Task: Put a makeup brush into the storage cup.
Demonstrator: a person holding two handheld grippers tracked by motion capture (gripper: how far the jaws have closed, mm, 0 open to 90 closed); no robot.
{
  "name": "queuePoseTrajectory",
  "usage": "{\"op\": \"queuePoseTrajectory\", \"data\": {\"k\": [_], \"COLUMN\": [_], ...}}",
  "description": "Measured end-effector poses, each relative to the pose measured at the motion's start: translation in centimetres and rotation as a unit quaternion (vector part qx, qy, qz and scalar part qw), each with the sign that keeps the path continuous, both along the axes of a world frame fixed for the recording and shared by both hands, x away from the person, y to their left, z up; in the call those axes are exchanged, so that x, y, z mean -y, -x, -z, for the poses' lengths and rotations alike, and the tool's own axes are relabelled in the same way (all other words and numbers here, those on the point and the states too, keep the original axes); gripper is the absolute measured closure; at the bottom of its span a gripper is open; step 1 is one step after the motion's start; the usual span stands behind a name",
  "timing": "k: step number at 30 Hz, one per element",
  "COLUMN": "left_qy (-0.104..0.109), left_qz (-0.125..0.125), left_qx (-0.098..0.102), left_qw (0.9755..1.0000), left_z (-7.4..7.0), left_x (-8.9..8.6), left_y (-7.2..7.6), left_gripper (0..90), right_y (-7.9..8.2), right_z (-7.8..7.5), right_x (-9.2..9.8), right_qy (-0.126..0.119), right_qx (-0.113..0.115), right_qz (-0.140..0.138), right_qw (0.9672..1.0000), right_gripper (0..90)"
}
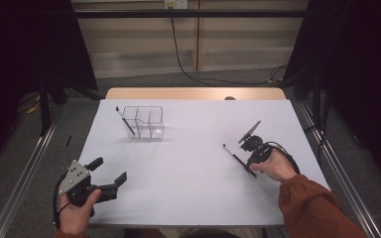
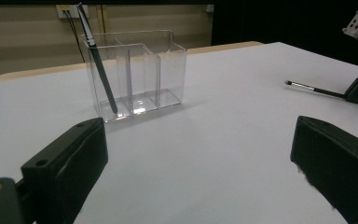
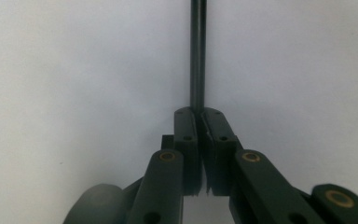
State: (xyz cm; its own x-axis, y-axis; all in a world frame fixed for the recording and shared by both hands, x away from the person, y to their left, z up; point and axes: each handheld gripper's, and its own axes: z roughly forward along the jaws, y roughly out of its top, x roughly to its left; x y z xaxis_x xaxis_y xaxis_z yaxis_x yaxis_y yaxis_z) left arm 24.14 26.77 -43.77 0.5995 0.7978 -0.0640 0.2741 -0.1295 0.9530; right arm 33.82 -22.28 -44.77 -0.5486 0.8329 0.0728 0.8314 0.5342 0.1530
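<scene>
Right tool [image 1: 248, 159] pinching a thin brush [image 1: 234, 154], probably makeup, low over the counter [image 1: 188, 168]; left tool [image 1: 110, 174] spread wide, holding nothing.

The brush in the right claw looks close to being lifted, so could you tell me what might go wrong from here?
1. The right claw pinches the thin brush at one end, so the long free part may swing or slip when lifted.
2. The clear organiser looks light, and its compartments are narrow; a nudge on entry could tip or slide it.
3. The brush standing in it leans in the end compartment and could be knocked.
</scene>
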Motion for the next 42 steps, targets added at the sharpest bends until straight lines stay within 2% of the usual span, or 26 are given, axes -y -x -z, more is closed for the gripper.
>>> {"op": "queuePoseTrajectory", "data": {"k": [8,15,29,32,37,39,42], "left_qy": [-0.001,-0.001,0.001,0.0,0.001,0.001,0.001], "left_qz": [0.0,-0.001,0.0,-0.001,-0.001,-0.001,-0.001], "left_qx": [0.001,0.001,-0.001,0.0,-0.001,-0.001,-0.001], "left_qw": [1.0,1.0,1.0,1.0,1.0,1.0,1.0], "left_z": [0.0,0.0,0.0,0.0,0.0,0.0,0.0], "left_x": [0.0,-0.1,0.0,-0.1,0.0,0.0,0.0], "left_y": [0.0,0.0,0.0,0.0,0.0,0.0,0.0], "left_gripper": [3.9,3.9,3.9,3.9,3.9,3.9,3.9], "right_y": [0.4,0.8,1.6,1.9,2.3,2.5,2.6], "right_z": [-0.1,-0.5,-0.7,-0.5,-0.6,-0.7,-0.7], "right_x": [0.6,0.8,1.6,1.7,1.8,1.8,1.8], "right_qy": [-0.026,-0.047,-0.095,-0.105,-0.136,-0.143,-0.15], "right_qx": [0.017,0.037,0.079,0.09,0.119,0.139,0.148], "right_qz": [0.015,0.012,0.028,0.031,0.03,0.034,0.032], "right_qw": [0.9994,0.9982,0.9919,0.9898,0.9831,0.9793,0.9771], "right_gripper": [84.7,84.7,84.8,84.8,84.8,84.8,84.8]}}
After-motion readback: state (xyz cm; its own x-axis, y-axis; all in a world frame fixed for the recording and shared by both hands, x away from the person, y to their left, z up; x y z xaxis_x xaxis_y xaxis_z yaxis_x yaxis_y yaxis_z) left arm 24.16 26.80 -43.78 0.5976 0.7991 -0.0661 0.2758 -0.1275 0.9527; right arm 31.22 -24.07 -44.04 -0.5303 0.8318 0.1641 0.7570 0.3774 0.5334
